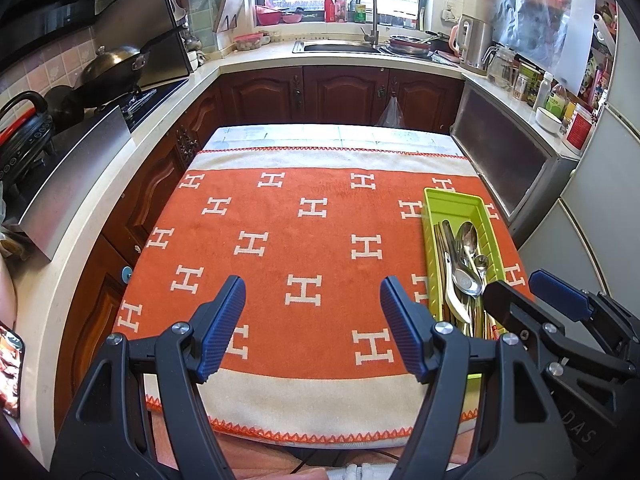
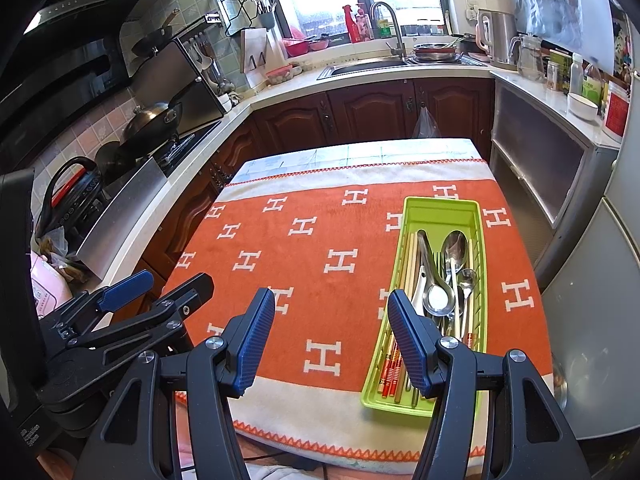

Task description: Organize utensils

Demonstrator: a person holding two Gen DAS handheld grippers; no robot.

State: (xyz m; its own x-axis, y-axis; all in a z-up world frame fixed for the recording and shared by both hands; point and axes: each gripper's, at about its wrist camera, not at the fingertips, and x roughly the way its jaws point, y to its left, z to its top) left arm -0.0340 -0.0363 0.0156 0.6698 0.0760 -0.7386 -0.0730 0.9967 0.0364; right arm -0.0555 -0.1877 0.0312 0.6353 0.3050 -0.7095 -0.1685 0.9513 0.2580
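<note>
Resting on the orange H-patterned cloth (image 2: pixel 320 280) at about 3 o'clock on the table is one container, a long green tray (image 2: pixel 440 206); its far end is bare, its middle and near end are filled. Contents, as seen from the right wrist view: a large steel spoon (image 2: pixel 456 246) lying bowl-up toward 12 o'clock; a smaller steel spoon (image 2: pixel 467 278) just beside it at 4 o'clock; a broad soup spoon (image 2: pixel 439 300) overlapping both handles; pale chopsticks (image 2: pixel 409 260) along the tray's left wall; red-patterned chopsticks (image 2: pixel 392 368) at the near end, toward 6 o'clock; other handles are tangled beneath and cannot be told apart. Left gripper (image 1: pixel 312 312) hovers over bare cloth, jaws wide apart, holding nothing; the tray lies at its 2 o'clock. Right gripper (image 2: pixel 332 324) likewise stands wide open and empty; its right finger (image 2: pixel 408 344) overlaps the tray's near left wall in view; contact cannot be told.
</note>
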